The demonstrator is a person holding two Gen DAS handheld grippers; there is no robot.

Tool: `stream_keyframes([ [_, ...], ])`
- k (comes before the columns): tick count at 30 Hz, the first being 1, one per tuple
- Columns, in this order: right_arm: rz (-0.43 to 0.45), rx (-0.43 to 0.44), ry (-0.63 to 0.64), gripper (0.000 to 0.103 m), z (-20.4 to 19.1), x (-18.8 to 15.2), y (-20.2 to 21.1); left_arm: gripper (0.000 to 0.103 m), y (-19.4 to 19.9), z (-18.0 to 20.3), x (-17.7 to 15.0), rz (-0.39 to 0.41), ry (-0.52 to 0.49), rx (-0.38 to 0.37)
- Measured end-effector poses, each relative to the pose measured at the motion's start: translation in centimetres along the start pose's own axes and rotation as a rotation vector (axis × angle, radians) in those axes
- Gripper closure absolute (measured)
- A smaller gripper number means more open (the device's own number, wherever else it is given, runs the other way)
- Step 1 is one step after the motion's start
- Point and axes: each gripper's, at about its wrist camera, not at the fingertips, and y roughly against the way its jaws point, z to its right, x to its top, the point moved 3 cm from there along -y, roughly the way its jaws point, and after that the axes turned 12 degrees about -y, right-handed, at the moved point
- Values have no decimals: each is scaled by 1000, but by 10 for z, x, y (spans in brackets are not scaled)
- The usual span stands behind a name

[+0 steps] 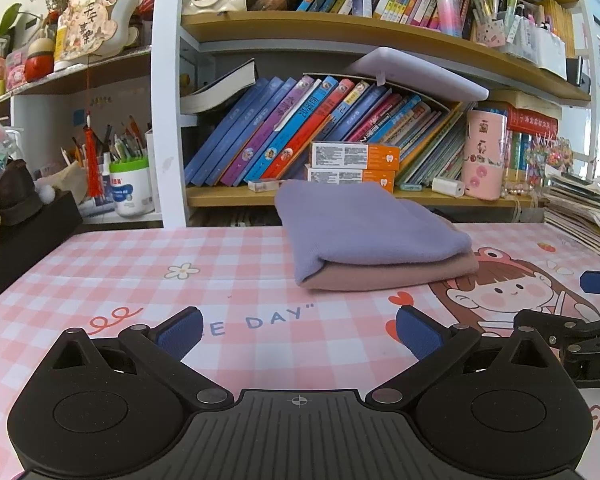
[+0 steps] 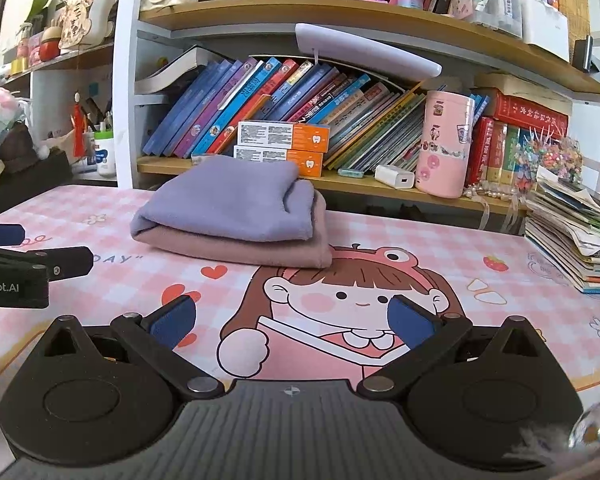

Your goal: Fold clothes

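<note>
**Folded pile done; hands off or tidy lightly**

Two cloths stacked at the far side of the mat, just before the bookshelf: purple cloth folded on top, pink cloth folded beneath, touching along the whole length. Both grippers low over the mat, near edge, well apart from the pile. Left gripper spread wide, nothing between the pads. Right gripper likewise wide and empty, seen also at the right edge of the left view.

Probably at the end of the fold, or between garments. If squaring up is wanted: approach low and level, nip only the open corner at the pile's right end, and slide the purple layer flush with the pink. Avoid a deep bite, which likely drags both layers and undoes the fold. Avoid pushing the pile back into the shelf edge. No unfolded garment visible in either view.
</note>
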Motion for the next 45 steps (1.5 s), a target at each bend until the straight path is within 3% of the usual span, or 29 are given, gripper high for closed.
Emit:
stream_keyframes([
  [45,-19,20,1,0,-1,-1,-5,0,-2,4,0,-14,-21,-22],
])
